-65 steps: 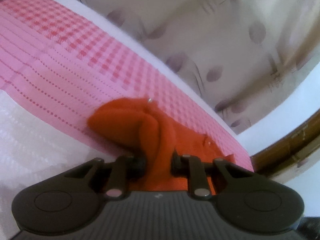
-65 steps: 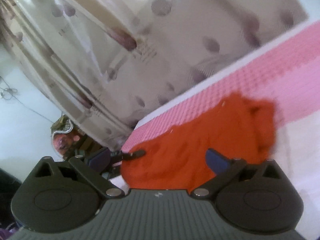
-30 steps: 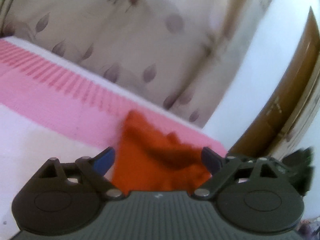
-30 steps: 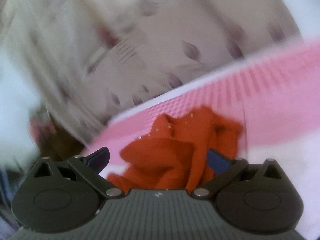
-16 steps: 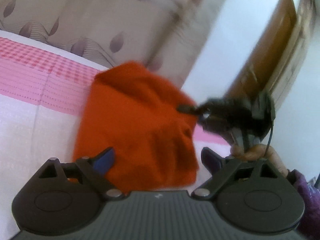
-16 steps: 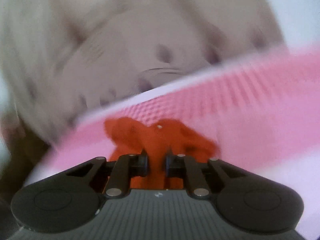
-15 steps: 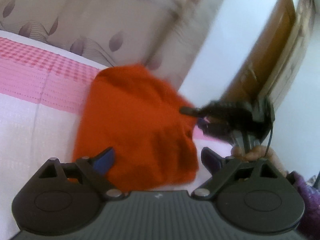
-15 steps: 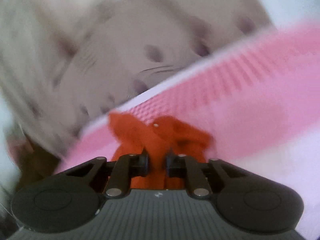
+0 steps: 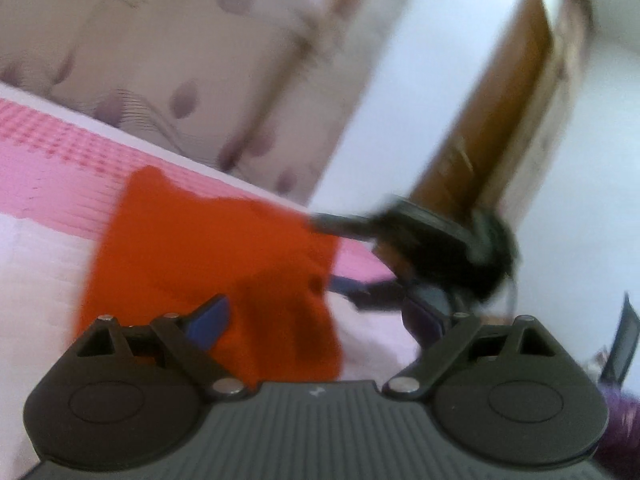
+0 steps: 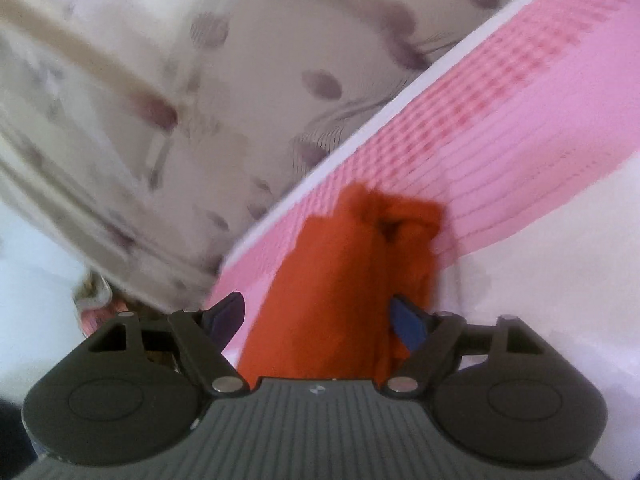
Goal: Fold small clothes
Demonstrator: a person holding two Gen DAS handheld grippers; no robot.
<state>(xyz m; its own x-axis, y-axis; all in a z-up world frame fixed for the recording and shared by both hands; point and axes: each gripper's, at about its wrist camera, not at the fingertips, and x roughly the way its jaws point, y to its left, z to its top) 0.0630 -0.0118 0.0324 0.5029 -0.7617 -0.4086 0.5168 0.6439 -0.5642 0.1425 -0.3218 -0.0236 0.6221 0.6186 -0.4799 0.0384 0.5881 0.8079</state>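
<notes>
My right gripper point(image 10: 318, 320) opening, orange garment point(image 10: 340, 288) between jaws, near bedspread's point(image 10: 520, 140) far edge; left gripper point(image 9: 320, 320) open.

Right gripper point(image 10: 316, 320), clamped on the orange cloth point(image 10: 336, 292) half a second ago, is opening, cloth between its jaws but loose. Cloth, bunched and lifted earlier, lies flatter on the bed point(image 9: 36, 264). Left gripper point(image 9: 320, 324), clamped two seconds ago, is wide apart.
</notes>
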